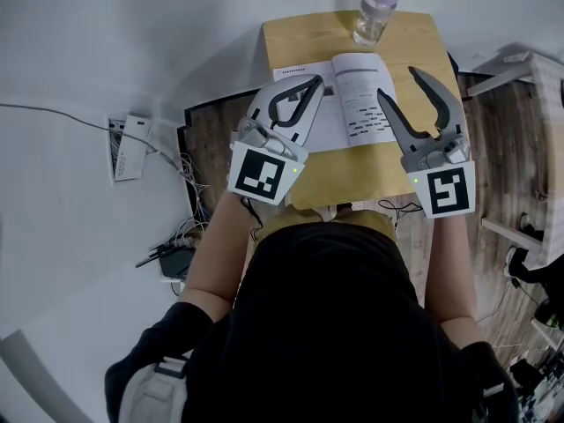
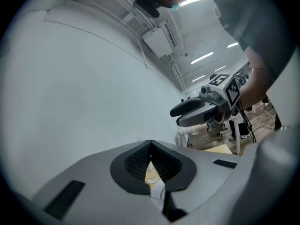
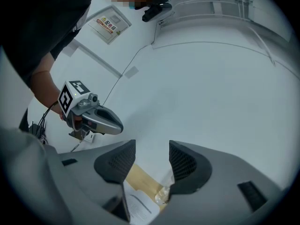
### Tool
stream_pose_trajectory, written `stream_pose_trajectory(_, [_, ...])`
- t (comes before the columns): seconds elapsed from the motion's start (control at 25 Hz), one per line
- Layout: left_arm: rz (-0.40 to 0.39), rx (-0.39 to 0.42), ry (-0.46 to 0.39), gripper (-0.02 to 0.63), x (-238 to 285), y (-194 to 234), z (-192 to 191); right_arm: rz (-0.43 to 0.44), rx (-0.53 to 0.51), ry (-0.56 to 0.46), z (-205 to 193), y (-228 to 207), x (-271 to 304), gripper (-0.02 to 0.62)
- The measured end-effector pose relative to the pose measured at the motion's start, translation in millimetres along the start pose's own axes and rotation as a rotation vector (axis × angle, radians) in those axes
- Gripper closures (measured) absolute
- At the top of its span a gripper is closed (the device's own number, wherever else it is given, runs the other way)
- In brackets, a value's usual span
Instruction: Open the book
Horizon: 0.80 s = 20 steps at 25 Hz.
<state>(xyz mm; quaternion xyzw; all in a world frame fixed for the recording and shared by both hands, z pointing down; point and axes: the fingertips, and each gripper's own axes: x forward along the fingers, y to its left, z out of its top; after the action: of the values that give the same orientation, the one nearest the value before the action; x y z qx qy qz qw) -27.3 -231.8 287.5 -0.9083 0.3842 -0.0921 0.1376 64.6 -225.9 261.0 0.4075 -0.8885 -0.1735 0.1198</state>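
Closest to the cam is the person's black top [image 1: 326,315], w/ both forearms [image 1: 220,245] reaching fwd over a small wooden table [image 1: 348,173]. Left gripper [image 1: 316,81] has its jaws pressed together, tips meeting, and afaict nothing's pinched betw them. In the left gripper view there's just a thin slit lower down w/ a bit of table and white page showing thru. From the head view it sits over the left page of the book [image 1: 359,93], can't tell if it touches the paper. Right gripper [image 1: 397,82] is spread wide w/ nothing betw the jaws. In the right gripper view you look straight thru the gap at the table, a corner of a page and the bottle. In the head view one jaw tip is at the right edge of the printed page, the other is out past the book over bare wood. Book itself lies flat and already open, approx mid-table toward the far side, lines of print on the right page. Just beyond it, at the table's far edge, a clear plastic bottle [image 1: 377,7] stands upright w/ a pale cap. Off to the left on the pale floor there's a white box [image 1: 129,146] and a tangle of cables [image 1: 181,236].
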Motion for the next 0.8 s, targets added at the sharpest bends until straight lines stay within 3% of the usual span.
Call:
stream_pose_trajectory(0.16, [0.009,-0.016,-0.025,0.595,-4,3,9,0.005,-0.018,-0.040,22,1,-3,0.377])
stream_pose_trajectory(0.48, [0.013,0.029,-0.037,0.595,-10,3,26,0.030,-0.068,-0.115,54,11,-11,0.377])
stream_pose_trajectory(0.8, [0.018,0.052,-0.059,0.595,-19,4,40,0.072,-0.080,-0.106,48,31,-6,0.377])
